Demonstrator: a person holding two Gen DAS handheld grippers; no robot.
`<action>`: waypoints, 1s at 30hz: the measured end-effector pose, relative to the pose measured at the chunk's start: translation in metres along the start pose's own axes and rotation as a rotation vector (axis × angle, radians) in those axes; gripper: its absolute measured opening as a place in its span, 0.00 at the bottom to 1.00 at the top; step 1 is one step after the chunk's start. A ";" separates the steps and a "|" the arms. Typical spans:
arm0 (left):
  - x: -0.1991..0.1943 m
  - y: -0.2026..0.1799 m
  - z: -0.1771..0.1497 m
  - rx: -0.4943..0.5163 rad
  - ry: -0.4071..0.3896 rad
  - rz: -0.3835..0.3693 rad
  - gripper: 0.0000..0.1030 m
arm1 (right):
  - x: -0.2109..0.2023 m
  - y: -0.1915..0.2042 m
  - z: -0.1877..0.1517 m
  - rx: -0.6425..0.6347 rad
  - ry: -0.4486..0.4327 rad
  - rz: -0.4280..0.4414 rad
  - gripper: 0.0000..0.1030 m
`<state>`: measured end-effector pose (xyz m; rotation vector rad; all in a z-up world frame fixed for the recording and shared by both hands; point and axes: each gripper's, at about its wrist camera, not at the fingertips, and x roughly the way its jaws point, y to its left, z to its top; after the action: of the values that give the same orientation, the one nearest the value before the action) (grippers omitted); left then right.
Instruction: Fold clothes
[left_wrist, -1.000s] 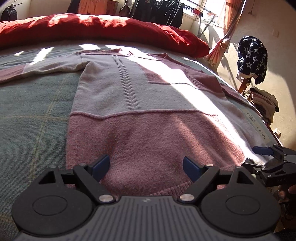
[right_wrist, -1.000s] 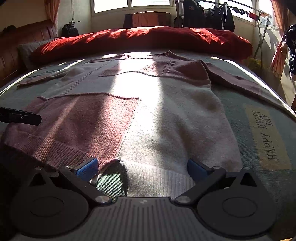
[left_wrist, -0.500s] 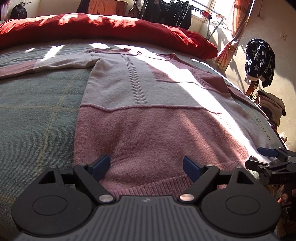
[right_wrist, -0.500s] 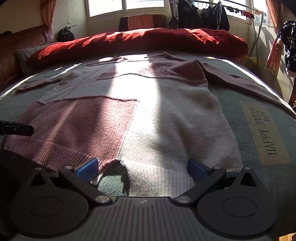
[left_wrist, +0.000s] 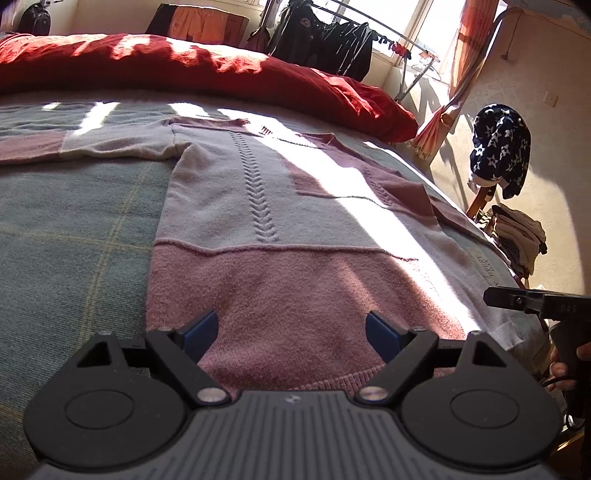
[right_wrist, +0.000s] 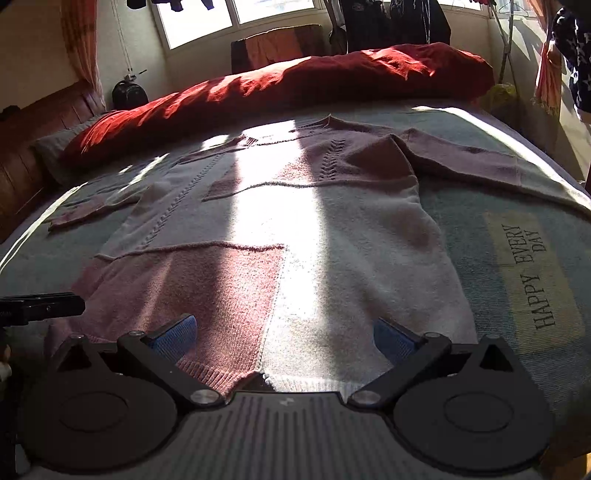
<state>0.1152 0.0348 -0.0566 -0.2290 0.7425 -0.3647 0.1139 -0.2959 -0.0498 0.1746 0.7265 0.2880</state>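
1. A pink and pale grey patchwork sweater (left_wrist: 258, 229) lies spread flat, front up, on a bed covered with a grey-green plaid blanket (left_wrist: 66, 229). Its hem is nearest the grippers and its neckline points toward the far side of the bed.
2. Both sleeves are stretched out to the sides; the left sleeve (left_wrist: 74, 142) is grey with a pink cuff end, and the right sleeve (right_wrist: 480, 166) is dark pink.
3. The left gripper (left_wrist: 291, 332) hovers over the pink lower corner of the sweater, just above the ribbed hem (left_wrist: 314, 380). Its blue-padded fingers are spread wide and hold nothing.
4. The right gripper (right_wrist: 288, 336) hovers over the hem where the pink panel meets the white panel. Its fingers are also spread wide and empty.
5. A strip of bright sunlight crosses the middle of the sweater.
6. A rumpled red duvet (right_wrist: 295, 81) is bunched along the far edge of the bed.
7. A patch on the blanket reads "HAPPY EVERY DAY" (right_wrist: 532, 273), to the right of the sweater.
8. Beyond the bed stand a window (right_wrist: 236, 14) and a rack of dark hanging clothes (left_wrist: 325, 40).
9. A navy garment with white stars (left_wrist: 498, 147) is draped over a chair beside the bed, with a pile of folded clothes (left_wrist: 521, 236) below it.
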 end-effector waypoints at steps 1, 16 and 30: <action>0.001 0.000 0.007 0.001 -0.003 -0.006 0.84 | 0.003 -0.004 0.010 0.010 -0.013 0.013 1.00; 0.127 0.013 0.140 0.026 0.022 -0.060 0.85 | 0.146 -0.040 0.144 0.049 -0.044 0.066 1.00; 0.187 0.050 0.157 0.134 0.088 0.179 0.85 | 0.183 -0.107 0.145 0.084 0.085 -0.141 0.92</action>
<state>0.3630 0.0172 -0.0760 -0.0196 0.8154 -0.2539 0.3634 -0.3473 -0.0856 0.1903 0.8314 0.1307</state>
